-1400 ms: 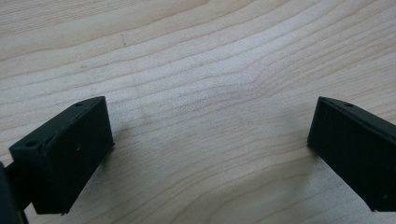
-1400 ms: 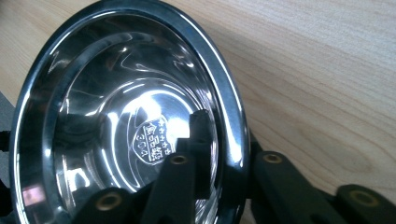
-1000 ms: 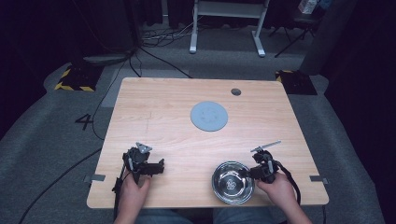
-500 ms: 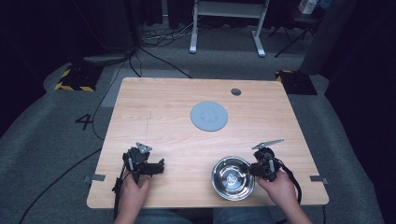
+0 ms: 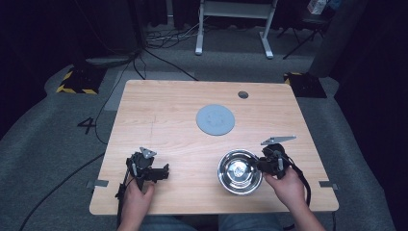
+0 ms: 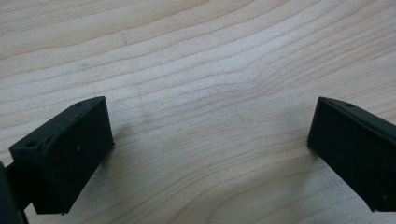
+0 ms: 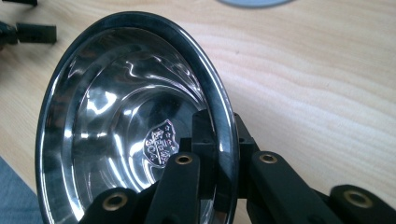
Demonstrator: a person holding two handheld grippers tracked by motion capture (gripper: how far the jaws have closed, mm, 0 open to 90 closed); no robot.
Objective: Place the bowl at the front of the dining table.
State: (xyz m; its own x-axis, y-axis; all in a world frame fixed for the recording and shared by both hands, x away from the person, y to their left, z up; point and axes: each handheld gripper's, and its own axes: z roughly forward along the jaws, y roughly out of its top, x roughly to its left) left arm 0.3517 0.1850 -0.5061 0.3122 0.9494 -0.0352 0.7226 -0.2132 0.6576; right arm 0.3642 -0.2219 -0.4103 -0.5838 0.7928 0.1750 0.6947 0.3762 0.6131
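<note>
I have the right gripper [image 5: 263, 165] clamped on the rim of the steel bowl [image 5: 239, 171], one jaw inside the wall and one outside, as the right gripper view shows with the bowl [image 7: 135, 116] pinched at its edge. The bowl sits at the near right part of the table [image 5: 163, 120], just in front of my right hand [image 5: 287, 186], with the grey disc [image 5: 215, 119] well apart from it toward the far side. My worry is the grip itself: a thin, polished, curved rim held at one point only. If I lift, I judge the bowl's weight will hang off that single pinch and it could swing, rotate between the pads, or slide out and clatter onto the wood, perhaps rolling off the near edge, which is close. A quick move or a wrist turn would make that worse. The left gripper [image 5: 161, 172] rests near the left front of the table with its jaws wide apart and nothing between them, only bare wood, so it offers no support if the bowl slips.
</note>
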